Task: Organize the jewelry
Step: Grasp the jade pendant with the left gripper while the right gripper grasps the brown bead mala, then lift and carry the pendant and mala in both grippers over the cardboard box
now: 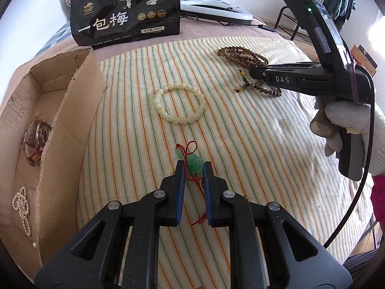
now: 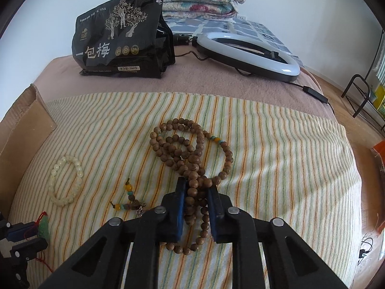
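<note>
The left claw is clenching around the green pendant on the bed's striped cloth, and the right claw is clamping 2 or 3 strands of the wooden bead necklace. Both are best lifted slowly and straight, letting trailing cord and beads clear before heading to the cardboard box. The necklace's long axis is running away from the right claw; the pendant's red cord is lying along the left claw's fingers.

Woven striped cloth is lying matt; on it, wooden beads are looking dull; beside it, rough cardboard box.
</note>
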